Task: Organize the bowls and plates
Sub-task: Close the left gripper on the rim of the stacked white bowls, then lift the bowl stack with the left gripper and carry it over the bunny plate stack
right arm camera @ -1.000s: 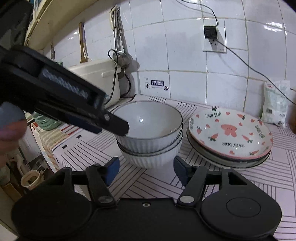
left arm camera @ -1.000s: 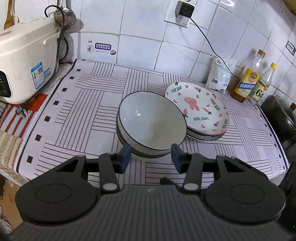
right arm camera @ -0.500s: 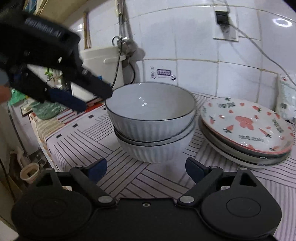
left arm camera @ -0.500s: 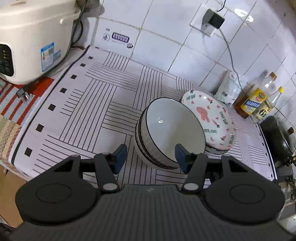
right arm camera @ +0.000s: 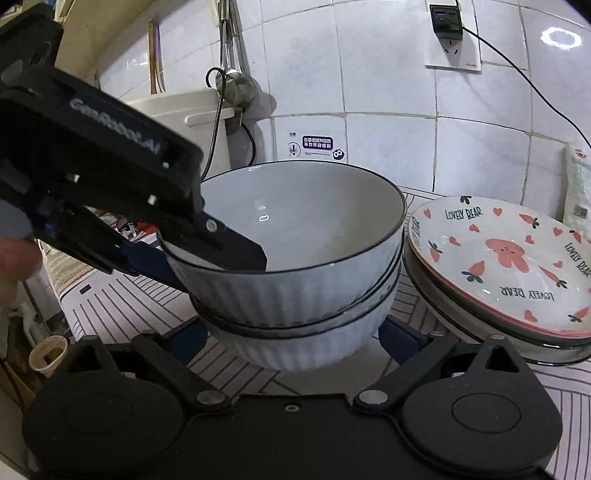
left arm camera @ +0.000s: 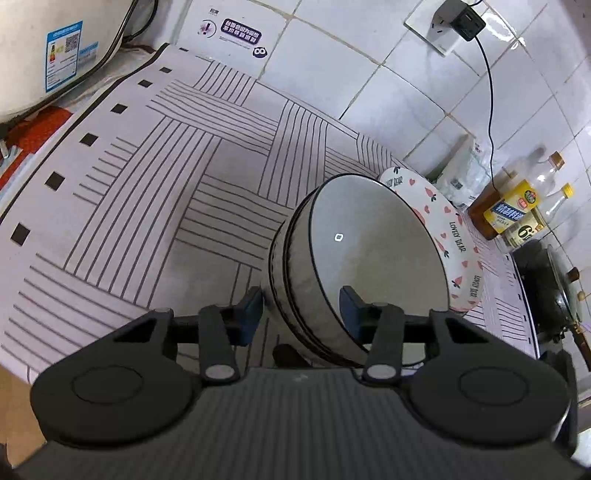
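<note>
A stack of white ribbed bowls with dark rims (left arm camera: 365, 258) (right arm camera: 303, 266) stands on the striped mat. Beside it on the right lies a stack of plates topped by a pink bear plate (left arm camera: 454, 236) (right arm camera: 506, 258). My left gripper (left arm camera: 301, 308) is open and straddles the near rim of the top bowl, one finger inside it and one outside. In the right wrist view it comes in from the left (right arm camera: 207, 254). My right gripper (right arm camera: 291, 341) is open wide, its fingers on either side of the bottom bowl's base.
A white rice cooker (left arm camera: 44, 55) stands at the back left. Oil bottles (left arm camera: 513, 206) and a white bag (right arm camera: 578, 192) stand by the tiled wall on the right. A dark pan (left arm camera: 550, 291) sits at the far right. A wall socket with cord (right arm camera: 448, 33) hangs above.
My left gripper has moved down and onto the top bowl's rim, one finger now inside it. My right gripper has opened wider and moved forward until its fingers flank the stack's base.
</note>
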Demonstrator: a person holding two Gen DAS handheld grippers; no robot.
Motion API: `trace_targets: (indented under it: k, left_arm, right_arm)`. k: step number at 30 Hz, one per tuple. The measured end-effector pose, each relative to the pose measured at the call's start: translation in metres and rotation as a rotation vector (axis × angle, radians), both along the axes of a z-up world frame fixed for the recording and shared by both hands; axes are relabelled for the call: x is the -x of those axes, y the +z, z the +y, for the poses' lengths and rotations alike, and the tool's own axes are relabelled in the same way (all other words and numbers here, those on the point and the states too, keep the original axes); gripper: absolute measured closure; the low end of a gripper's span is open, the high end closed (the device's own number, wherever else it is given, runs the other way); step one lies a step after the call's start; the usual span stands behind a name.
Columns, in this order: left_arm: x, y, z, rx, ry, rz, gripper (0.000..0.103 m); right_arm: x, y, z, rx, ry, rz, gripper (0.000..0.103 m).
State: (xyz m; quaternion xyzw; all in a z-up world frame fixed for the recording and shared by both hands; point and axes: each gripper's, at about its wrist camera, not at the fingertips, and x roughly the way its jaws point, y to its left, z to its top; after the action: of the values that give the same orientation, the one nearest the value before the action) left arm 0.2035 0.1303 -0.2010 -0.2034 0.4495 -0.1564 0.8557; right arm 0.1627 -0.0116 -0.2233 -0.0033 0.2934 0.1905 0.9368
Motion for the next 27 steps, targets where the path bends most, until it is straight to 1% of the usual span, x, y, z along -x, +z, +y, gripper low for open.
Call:
trace_targets:
  k: [3, 7, 10, 12, 14, 20, 27]
  left_arm:
    - [-0.005, -0.005, -0.001, -0.015, -0.007, 0.004, 0.062]
    - [-0.011, -0.012, 0.002, 0.037, 0.005, 0.013, 0.06]
    - [-0.012, -0.014, 0.003, 0.044, -0.01, 0.005, 0.06]
    - [-0.011, -0.012, 0.001, 0.033, -0.015, 0.004, 0.06]
    - [-0.008, -0.01, -0.001, 0.023, -0.011, 0.005, 0.06]
    - [0.005, -0.005, -0.004, 0.005, -0.024, 0.016, 0.06]
    - [0.022, 0.012, -0.01, 0.01, -0.045, -0.008, 0.06]
  right_arm:
    - [-0.007, -0.002, 0.0, -0.018, 0.009, 0.016, 0.0]
    - [-0.016, -0.004, 0.001, -0.039, 0.011, 0.045, 0.0]
    - [-0.022, -0.006, 0.002, -0.033, 0.022, 0.062, 0.0]
    - [-0.024, -0.006, 0.003, -0.031, 0.025, 0.07, 0.0]
    - [-0.022, -0.006, 0.005, -0.022, 0.024, 0.064, 0.0]
    - [-0.008, -0.007, 0.001, -0.047, 0.018, 0.039, 0.0]
    - [0.009, 0.003, -0.006, -0.068, 0.012, 0.004, 0.001]
